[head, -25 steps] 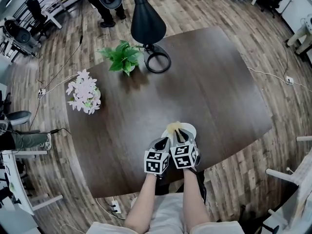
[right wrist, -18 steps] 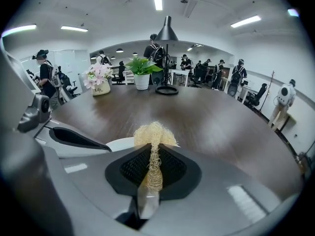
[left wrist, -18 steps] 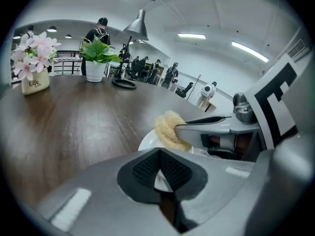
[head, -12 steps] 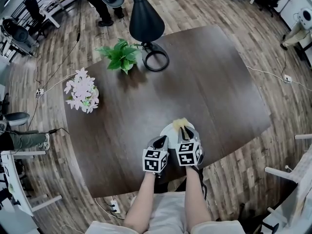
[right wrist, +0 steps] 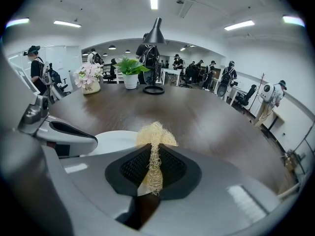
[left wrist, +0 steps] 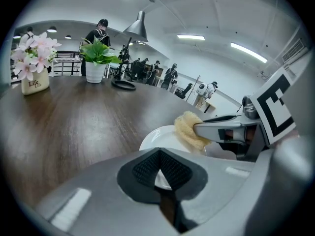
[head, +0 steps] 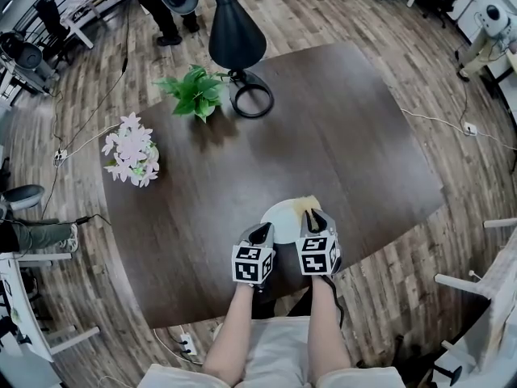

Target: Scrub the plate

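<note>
A white plate (head: 283,217) lies near the front edge of the dark wooden table (head: 347,136). My left gripper (head: 260,233) is at the plate's near left rim; in the left gripper view its jaws (left wrist: 161,175) are shut on the rim of the plate (left wrist: 156,137). My right gripper (head: 315,217) is shut on a yellow fibrous scrubber (head: 308,204), which rests at the plate's right side. In the right gripper view the scrubber (right wrist: 153,140) sticks up between the jaws, beside the plate (right wrist: 114,140). The left gripper view shows the scrubber (left wrist: 189,130) on the plate.
A pot of pink flowers (head: 129,152) stands at the table's left. At the back are a green plant (head: 194,92) and a black lamp (head: 235,27) with a ring base (head: 252,100). People stand beyond the table.
My right gripper has carried the scrubber from the plate's far left toward its right side, baring more of the plate. My left gripper stays at the rim.
</note>
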A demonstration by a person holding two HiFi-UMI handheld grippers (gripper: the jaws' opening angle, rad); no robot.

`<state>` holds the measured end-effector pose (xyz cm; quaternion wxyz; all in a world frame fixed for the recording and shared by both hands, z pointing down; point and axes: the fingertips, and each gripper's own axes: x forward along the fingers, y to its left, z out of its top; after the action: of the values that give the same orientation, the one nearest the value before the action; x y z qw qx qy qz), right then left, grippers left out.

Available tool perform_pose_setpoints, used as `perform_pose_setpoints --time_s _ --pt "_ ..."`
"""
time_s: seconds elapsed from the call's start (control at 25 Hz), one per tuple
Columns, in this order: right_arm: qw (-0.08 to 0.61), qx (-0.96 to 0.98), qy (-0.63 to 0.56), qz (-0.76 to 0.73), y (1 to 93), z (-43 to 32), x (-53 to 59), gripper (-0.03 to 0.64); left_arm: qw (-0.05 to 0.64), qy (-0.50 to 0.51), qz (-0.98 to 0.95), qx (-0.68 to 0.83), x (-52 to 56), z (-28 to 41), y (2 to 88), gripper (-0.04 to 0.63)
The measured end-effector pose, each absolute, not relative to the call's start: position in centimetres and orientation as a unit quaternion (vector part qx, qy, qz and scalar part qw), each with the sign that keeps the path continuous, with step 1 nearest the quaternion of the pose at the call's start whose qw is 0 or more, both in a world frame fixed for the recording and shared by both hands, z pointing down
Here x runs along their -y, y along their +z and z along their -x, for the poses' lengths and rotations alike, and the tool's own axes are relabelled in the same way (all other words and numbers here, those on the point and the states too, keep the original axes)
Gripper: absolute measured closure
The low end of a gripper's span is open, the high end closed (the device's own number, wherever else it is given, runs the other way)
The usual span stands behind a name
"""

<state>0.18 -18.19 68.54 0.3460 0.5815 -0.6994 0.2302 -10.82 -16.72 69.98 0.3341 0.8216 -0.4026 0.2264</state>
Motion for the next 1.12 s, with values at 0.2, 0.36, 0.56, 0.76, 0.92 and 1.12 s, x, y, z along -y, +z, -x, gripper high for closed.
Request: perform_pose_setpoints --time_s 0.2,0.36,0.56,0.76,0.92,1.12 --pt "0.347 0.688 0.239 -0.591 68.2 -1.3 17.1 0.555 0.34 0.215 -0.819 0.41 16.9 11.1 69.9 0.595" --pt "0.351 0.689 0.244 -0.585 68.2 -0.7 15.8 0.555 0.347 0.203 -0.817 0.413 17.0 11.3 69.7 0.595" --pt "0.347 0.693 0.247 -0.581 68.4 0.2 15.0 0.555 0.341 0.215 -0.816 0.414 16.5 11.8 69.8 0.594" --pt "0.348 0.7 0.244 -0.574 68.2 1.4 14.4 0.555 0.346 0.209 -0.811 0.423 15.9 13.2 69.7 0.594" --pt "0.351 0.707 0.24 -0.565 68.3 2.6 14.2 0.554 0.344 0.213 -0.809 0.426 15.8 13.9 69.7 0.594" --pt "0.353 0.718 0.236 -0.552 68.4 4.2 14.0 0.554 0.348 0.209 -0.808 0.427 15.7 14.2 69.6 0.594"
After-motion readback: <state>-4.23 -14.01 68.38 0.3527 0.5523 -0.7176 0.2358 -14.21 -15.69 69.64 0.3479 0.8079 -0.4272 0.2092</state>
